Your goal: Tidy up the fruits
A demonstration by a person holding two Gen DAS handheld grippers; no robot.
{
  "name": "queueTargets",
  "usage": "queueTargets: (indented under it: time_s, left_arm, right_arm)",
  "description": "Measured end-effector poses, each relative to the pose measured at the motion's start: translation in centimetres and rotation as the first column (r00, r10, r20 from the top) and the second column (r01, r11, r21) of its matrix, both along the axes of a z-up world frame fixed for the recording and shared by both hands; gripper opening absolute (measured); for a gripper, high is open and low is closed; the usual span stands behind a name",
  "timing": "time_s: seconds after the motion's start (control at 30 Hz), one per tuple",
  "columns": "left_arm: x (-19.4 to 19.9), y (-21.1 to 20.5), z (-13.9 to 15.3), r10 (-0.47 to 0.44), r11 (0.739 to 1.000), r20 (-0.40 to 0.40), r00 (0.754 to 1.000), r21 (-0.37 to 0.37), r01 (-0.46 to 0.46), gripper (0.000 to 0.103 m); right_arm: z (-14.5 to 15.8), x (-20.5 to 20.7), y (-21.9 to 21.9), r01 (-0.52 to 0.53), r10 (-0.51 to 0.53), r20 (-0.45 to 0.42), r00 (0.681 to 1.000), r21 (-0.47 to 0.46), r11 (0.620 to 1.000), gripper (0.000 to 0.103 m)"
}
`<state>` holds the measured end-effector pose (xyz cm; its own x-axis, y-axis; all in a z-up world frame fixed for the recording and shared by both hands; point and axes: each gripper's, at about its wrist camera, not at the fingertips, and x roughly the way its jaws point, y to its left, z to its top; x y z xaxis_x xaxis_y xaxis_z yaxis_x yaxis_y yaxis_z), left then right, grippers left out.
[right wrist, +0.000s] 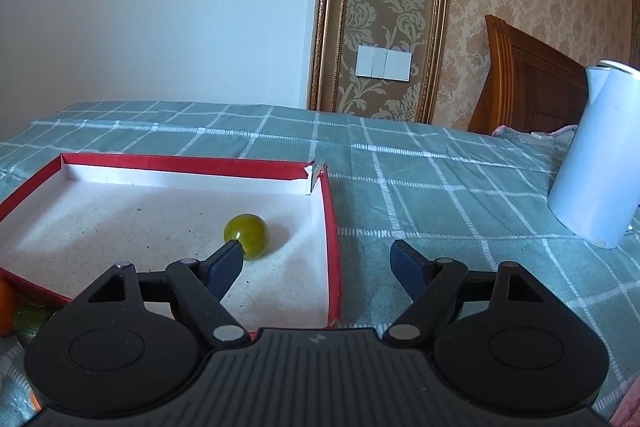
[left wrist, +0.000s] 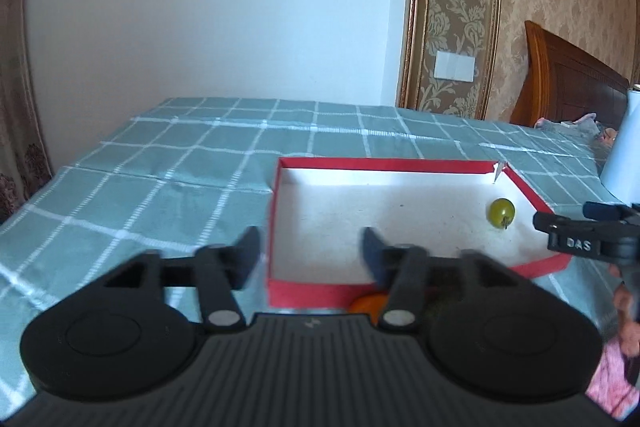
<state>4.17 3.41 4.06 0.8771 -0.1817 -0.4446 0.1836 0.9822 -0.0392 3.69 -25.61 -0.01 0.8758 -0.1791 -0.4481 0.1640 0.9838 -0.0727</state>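
A shallow red box (left wrist: 276, 211) with a white inside lies on the checked green cloth. One small green round fruit (left wrist: 501, 212) sits in the box's far right corner. My left gripper (left wrist: 310, 233) hangs open and empty above the box's left wall. An orange fruit (left wrist: 370, 303) peeks out just in front of the box's near wall, under my left gripper's right finger. In the right wrist view my right gripper (right wrist: 316, 247) is open across the box's right wall (right wrist: 330, 227). The green fruit (right wrist: 250, 233) lies just beyond its left fingertip, untouched. The orange fruit (right wrist: 6, 301) shows at the left edge.
A white cylinder (right wrist: 592, 163) stands on the cloth to the right of the box. A wooden headboard (right wrist: 528, 79) and bedding lie beyond it. A finger of the right gripper (left wrist: 552, 221) and a hand (left wrist: 628, 307) show at the left wrist view's right edge. Something green (right wrist: 32, 319) lies beside the orange fruit.
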Motion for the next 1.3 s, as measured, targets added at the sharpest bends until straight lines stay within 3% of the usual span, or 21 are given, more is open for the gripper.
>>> queueTargets:
  time_s: [0.07, 0.2, 0.3, 0.4, 0.53, 0.63, 0.8, 1.0, 1.1, 1.3]
  left_arm:
    - [-1.7, 1.0, 0.1, 0.003, 1.000, 0.002, 1.000, -0.027, -0.003, 0.085]
    - [-4.5, 1.8, -0.4, -0.013, 1.000, 0.018, 1.000, -0.005, 0.013, 0.090]
    - [-5.9, 1.6, -1.6, -0.036, 0.997, 0.018, 0.999, 0.066, 0.035, 0.080]
    - [-6.5, 0.9, -3.0, -0.054, 0.986, 0.001, 0.999, 0.158, 0.053, 0.062]
    - [-7.2, 0.5, -3.6, -0.092, 0.976, 0.028, 0.995, 0.202, 0.085, 0.058]
    - [-7.5, 0.3, -3.5, -0.162, 0.971, 0.021, 0.987, 0.179, 0.156, 0.058]
    - [-7.1, -0.2, -4.3, -0.158, 0.963, -0.001, 0.987, 0.220, 0.155, 0.058]
    - [-5.5, 0.7, -4.9, -0.131, 0.975, -0.038, 0.991, 0.175, 0.135, 0.044]
    - [-5.1, 1.1, -5.1, -0.144, 0.977, -0.049, 0.988, 0.152, 0.150, 0.031]
    - [-5.3, 1.1, -5.1, -0.150, 0.976, -0.032, 0.988, 0.156, 0.153, 0.029]
  right_arm:
    - [-0.1, 0.1, 0.1, -0.007, 0.007, -0.009, 1.000, -0.002, 1.000, 0.081]
    - [-0.2, 0.2, 0.2, -0.007, 0.007, -0.014, 1.000, -0.005, 1.000, 0.081]
    - [-0.4, 0.3, 0.1, 0.000, -0.001, -0.020, 1.000, -0.008, 1.000, 0.081]
    - [-0.6, 0.5, 0.2, 0.002, -0.002, -0.036, 0.999, -0.010, 1.000, 0.081]
    - [-0.9, 0.8, 0.2, 0.004, -0.004, -0.054, 0.999, -0.011, 1.000, 0.081]
    - [-1.2, 0.9, 0.3, 0.005, -0.006, -0.067, 0.998, -0.018, 1.000, 0.081]
    - [-1.3, 0.9, 0.3, 0.005, -0.007, -0.070, 0.998, -0.021, 1.000, 0.081]
    - [-1.4, 1.2, 0.4, 0.002, -0.004, -0.080, 0.997, -0.027, 1.000, 0.081]
    - [-1.4, 1.2, 0.5, 0.002, -0.005, -0.083, 0.996, -0.030, 1.000, 0.081]
    - [-1.5, 1.2, 0.5, 0.003, -0.006, -0.083, 0.997, -0.031, 1.000, 0.081]
